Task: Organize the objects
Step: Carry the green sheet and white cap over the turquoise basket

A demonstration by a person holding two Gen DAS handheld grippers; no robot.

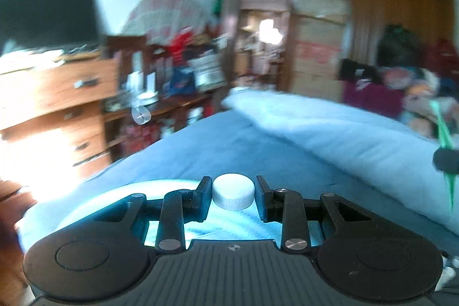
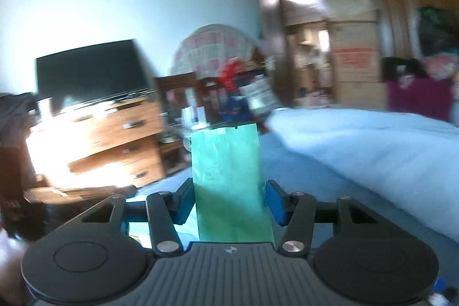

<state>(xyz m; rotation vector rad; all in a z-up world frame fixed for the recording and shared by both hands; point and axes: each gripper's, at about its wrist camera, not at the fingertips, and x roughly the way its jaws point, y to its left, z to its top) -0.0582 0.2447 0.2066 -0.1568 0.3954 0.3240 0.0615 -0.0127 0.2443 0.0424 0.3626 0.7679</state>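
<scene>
Above the blue bed, both grippers are carried level and pointing toward the far dresser at about 10 o'clock. The left gripper pinches a white cap, which sits squarely between its fingers; whatever hangs under the cap is hidden by the gripper body, so I cannot tell whether a bottle is attached. The right gripper holds a green bag, its fingers pressed against the bag's side edges. The bag stands upright with its long axis running toward 12 o'clock, straight out along the fingers. From the left camera the same bag shows as a thin green sliver at 3 o'clock, so the two hands travel side by side, well apart. Neither thing touches the bed. The likely next move is setting both down somewhere; no target is evident, though the cluttered shelf beside the dresser lies ahead.
</scene>
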